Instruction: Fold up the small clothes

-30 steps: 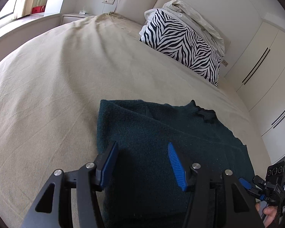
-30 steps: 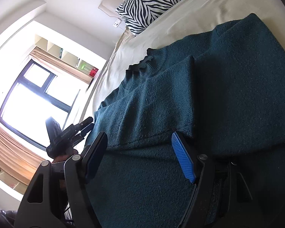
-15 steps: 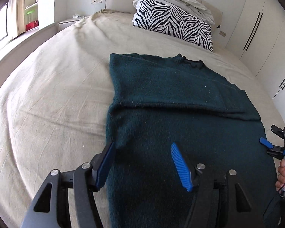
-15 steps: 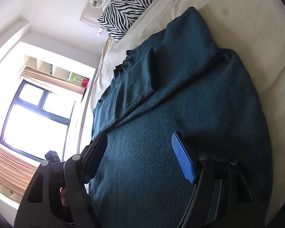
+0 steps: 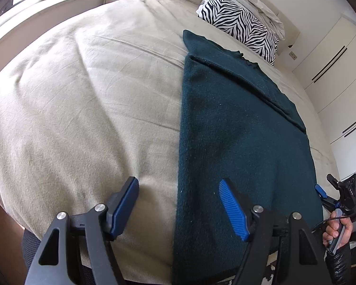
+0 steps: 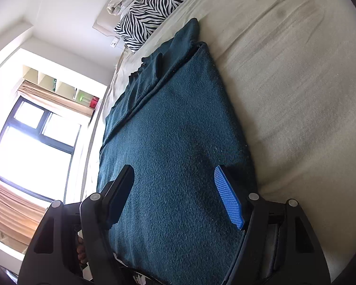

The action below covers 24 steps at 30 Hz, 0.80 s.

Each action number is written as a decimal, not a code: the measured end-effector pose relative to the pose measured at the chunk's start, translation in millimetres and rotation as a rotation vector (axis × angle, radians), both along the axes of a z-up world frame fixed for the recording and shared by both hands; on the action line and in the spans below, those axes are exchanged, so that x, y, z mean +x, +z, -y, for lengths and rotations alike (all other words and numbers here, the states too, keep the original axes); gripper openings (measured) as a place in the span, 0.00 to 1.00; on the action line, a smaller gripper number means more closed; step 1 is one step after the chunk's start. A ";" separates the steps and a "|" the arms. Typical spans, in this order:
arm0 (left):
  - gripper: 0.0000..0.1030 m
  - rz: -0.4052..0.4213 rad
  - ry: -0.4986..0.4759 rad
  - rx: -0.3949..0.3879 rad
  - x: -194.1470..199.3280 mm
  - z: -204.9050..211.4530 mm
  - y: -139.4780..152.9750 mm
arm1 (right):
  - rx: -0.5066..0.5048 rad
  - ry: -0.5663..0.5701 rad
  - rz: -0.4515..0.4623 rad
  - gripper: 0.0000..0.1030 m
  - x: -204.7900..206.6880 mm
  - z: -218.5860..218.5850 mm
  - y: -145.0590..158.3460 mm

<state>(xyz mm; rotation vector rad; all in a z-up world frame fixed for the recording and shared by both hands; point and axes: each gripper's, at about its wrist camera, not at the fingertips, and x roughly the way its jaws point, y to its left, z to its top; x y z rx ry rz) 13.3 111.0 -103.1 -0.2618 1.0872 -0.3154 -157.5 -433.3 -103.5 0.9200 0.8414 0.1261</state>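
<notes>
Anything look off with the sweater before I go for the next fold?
Nothing damaged. The dark teal sweater lies flat on the bed, but its near hem hangs over the bed's edge and the folded-in sleeve runs diagonally.

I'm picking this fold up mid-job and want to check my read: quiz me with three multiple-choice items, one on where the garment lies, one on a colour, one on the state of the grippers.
1. Where does the sweater lie?
A. spread on the beige bed
B. on the floor
C. draped over the zebra pillow

2. What colour is the sweater?
A. red
B. dark teal
C. white

3. How do the left gripper and right gripper stand?
A. both shut on cloth
B. left shut, right open
C. both open, holding nothing

Answers:
1 A: it lies flat on the bedcover, short of the pillow.
2 B: dark teal in both views.
3 C: each pair of fingers stands wide apart with no cloth pinched.
</notes>
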 end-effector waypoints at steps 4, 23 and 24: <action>0.71 -0.044 -0.040 -0.005 -9.4 6.8 -2.3 | -0.030 -0.001 -0.023 0.67 -24.1 0.7 3.9; 0.11 -0.179 -0.072 -0.075 -31.1 -2.6 -19.2 | -0.048 -0.081 -0.106 0.67 -94.5 13.2 16.8; 0.09 -0.185 -0.077 -0.080 -31.5 -2.2 -20.0 | -0.051 -0.083 -0.119 0.67 -97.1 14.3 16.5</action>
